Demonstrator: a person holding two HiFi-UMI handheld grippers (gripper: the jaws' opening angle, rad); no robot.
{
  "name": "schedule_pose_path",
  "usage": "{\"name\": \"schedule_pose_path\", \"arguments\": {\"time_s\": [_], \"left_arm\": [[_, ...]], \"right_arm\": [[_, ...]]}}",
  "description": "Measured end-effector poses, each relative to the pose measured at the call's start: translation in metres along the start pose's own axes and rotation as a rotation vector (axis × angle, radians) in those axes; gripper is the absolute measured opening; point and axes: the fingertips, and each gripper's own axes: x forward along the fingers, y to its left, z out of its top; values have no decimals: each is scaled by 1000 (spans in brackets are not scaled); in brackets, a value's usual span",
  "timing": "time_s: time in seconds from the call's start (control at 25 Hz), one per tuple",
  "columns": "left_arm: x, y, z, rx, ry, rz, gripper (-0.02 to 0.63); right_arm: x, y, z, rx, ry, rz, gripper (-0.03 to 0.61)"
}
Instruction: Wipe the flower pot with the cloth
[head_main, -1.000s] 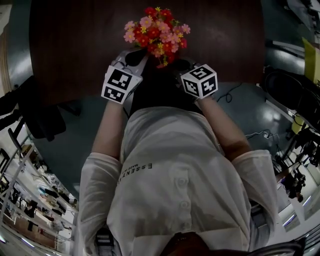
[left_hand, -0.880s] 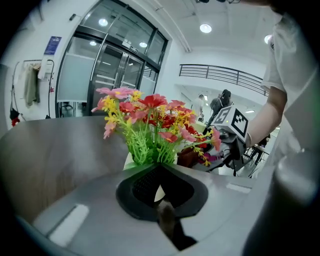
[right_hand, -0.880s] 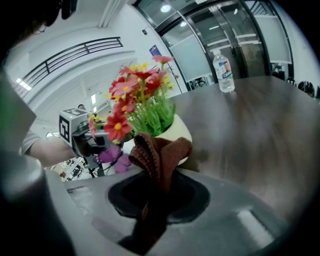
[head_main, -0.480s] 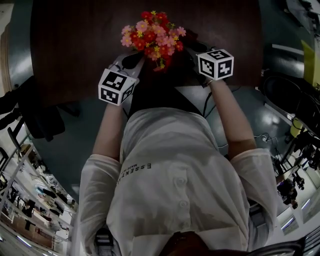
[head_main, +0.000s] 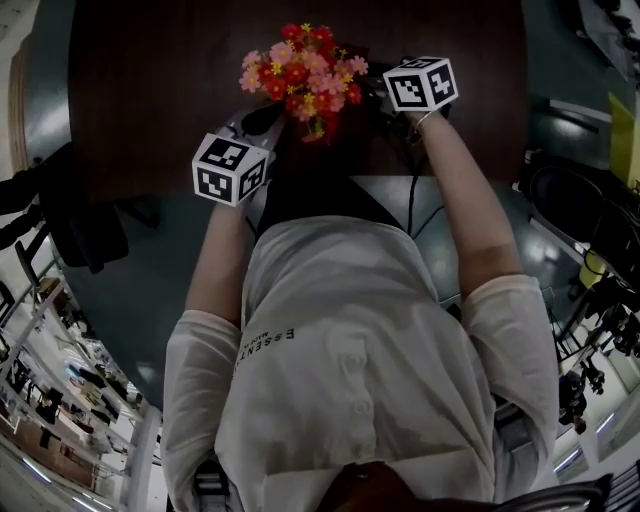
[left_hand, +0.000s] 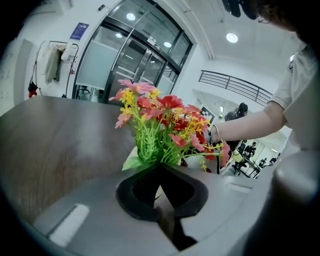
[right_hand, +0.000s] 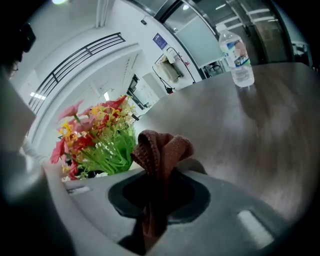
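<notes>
Rig note, remote station.

Table (head_main: 150, 90): dark wood, rounded. Its near edge runs just ahead of the white shirt (head_main: 350, 380), which fills the lower head view. Both forearms reach out over that edge.

Flower pot (left_hand: 131, 151): it stands on the table close to the near edge, about midway along it. It is upright with its long axis vertical, mouth up, and the flowers (head_main: 300, 75) point straight up out of it. From the head view I see only the red, pink and yellow blooms, which hide the pot beneath them. In the left gripper view a pale bit of the rim shows under the green stems.

Left gripper (left_hand: 161, 169): it sits on the pot's left side, angled downward. The jaws are clenched, with the tips meeting right at the rim below the stems. A pale sliver of pot shows in the slit between the pads, so I read this as a pinch on the rim.

Right gripper (right_hand: 159, 185): it is on the pot's right side, just beside the foliage. The jaws are clamped on the cloth.

Water bottle (right_hand: 237, 55): clear and upright, it is near the table's edge far from the right gripper, well apart from the pot.

Cloth (right_hand: 161, 147): brown knit, bunched. A folded loop stands up past the jaw tips, near the green stems. I cannot tell whether it touches the pot.
</notes>
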Motion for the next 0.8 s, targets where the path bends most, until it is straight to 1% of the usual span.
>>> {"name": "schedule_pose_path", "arguments": {"time_s": [0.16, 0.32, 0.36, 0.44, 0.52, 0.56, 0.64, 0.72, 0.8], "left_arm": [[1, 1, 1, -10, -9, 32, 15], [2, 1, 1, -46, -39, 55, 15], [1, 2, 1, -58, -44, 59, 15], [0, 2, -1, -76, -47, 66, 15], [1, 1, -1, -72, -46, 71, 15], [2, 1, 0, -62, -45, 74, 15], [0, 4, 1, -51, -41, 75, 15], [-1, 10, 2, -70, -43, 72, 15], [2, 11, 4, -90, -48, 74, 15]], "right_arm": [[-6, 9, -17, -49, 39, 30, 54], [-10, 19, -39, -77, 82, 49, 54], [-10, 24, -46, -83, 104, 67, 54], [-13, 34, -62, -99, 181, 136, 54], [-19, 36, -70, -117, 257, 201, 54], [-21, 30, -65, -131, 273, 205, 54], [-22, 12, -41, -165, 266, 170, 54], [-17, -6, -6, -197, 234, 144, 54], [-10, -19, 31, -233, 198, 150, 54]]}}
